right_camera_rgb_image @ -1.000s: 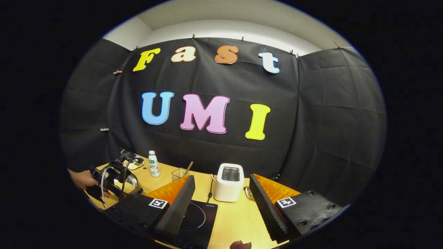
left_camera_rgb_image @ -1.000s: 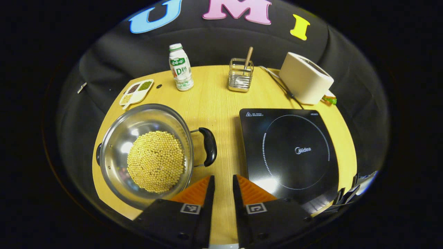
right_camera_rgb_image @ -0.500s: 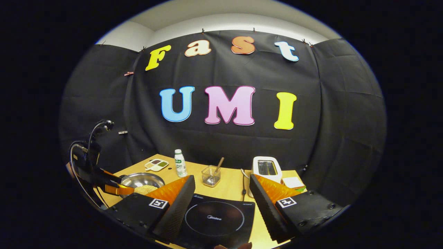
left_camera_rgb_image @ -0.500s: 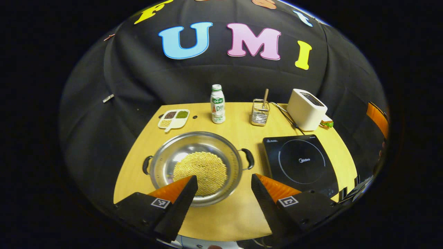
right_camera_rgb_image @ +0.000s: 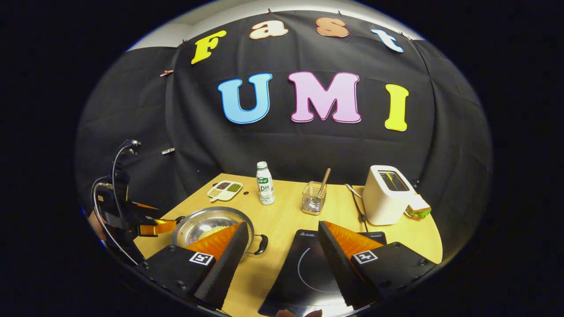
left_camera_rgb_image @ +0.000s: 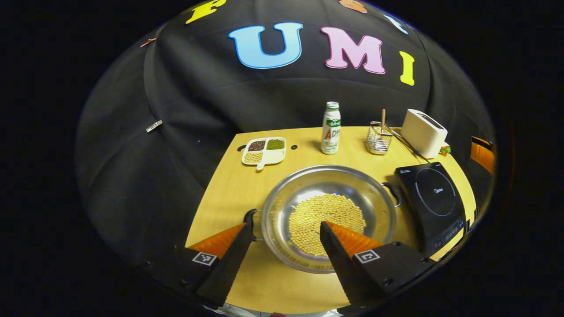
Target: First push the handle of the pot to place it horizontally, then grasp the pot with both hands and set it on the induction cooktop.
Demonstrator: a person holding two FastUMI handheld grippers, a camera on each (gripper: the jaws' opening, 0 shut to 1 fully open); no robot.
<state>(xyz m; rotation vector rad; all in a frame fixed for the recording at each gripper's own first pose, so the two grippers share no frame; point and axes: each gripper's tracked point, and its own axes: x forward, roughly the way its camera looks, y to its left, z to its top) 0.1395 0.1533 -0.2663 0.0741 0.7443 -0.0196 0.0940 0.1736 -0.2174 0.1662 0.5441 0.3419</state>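
Steel pot of beans sits left of induction cooktop, handles level; left gripper and right gripper, both spread, should each straddle one handle squarely.

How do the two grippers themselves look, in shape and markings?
Each gripper, the left gripper and the right gripper, has two wedge-shaped ribbed jaws on black blocks, each block with a square black-and-white marker. In the right gripper view, thin cables loop above the left one.
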